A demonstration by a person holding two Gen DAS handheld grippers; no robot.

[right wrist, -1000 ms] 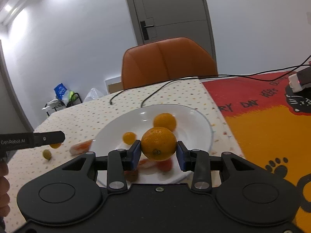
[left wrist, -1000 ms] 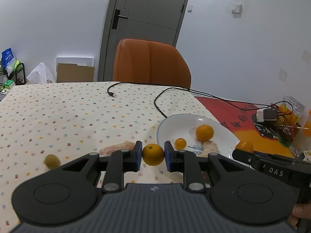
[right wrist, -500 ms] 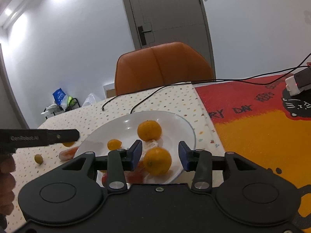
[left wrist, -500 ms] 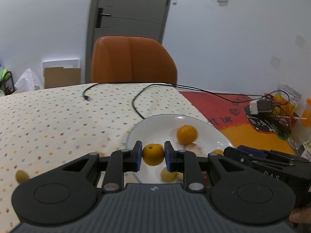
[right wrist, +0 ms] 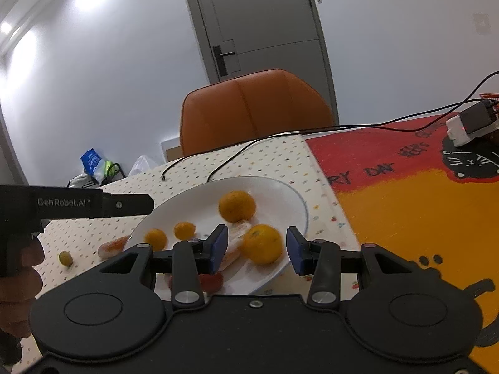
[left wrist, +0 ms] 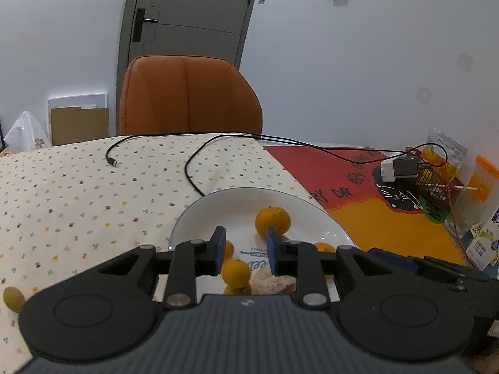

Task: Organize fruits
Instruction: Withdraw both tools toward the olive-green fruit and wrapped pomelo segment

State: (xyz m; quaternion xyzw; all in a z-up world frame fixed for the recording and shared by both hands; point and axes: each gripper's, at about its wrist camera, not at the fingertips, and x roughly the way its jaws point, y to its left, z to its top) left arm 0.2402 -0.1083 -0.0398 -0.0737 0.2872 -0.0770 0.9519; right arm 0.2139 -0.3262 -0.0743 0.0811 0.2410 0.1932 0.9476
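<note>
A white plate [left wrist: 199,205] [right wrist: 293,199] on the dotted tablecloth holds several oranges. My left gripper [left wrist: 244,247] hangs open over its near side. A small orange [left wrist: 236,274] lies free on the plate just below the jaws, and a bigger orange [left wrist: 273,220] sits beyond them. My right gripper [right wrist: 257,247] is open too. A large, blurred orange [right wrist: 262,243] rests on the plate between its fingers, touching neither. Another large orange [right wrist: 237,205] and two small ones [right wrist: 184,230] [right wrist: 156,239] lie further in. A pale pink piece [left wrist: 271,282] lies on the plate.
A green fruit [left wrist: 13,298] [right wrist: 65,258] and an orange-pink piece [right wrist: 112,245] lie on the cloth left of the plate. Black cables [left wrist: 193,168] cross the table. A red-orange mat [right wrist: 405,205], a charger [left wrist: 399,168] and packets [left wrist: 483,243] are at right. An orange chair [left wrist: 187,93] stands behind.
Both grippers opened. The left one moved right over the plate and let its small orange drop there; the right one released its large orange onto the plate.
</note>
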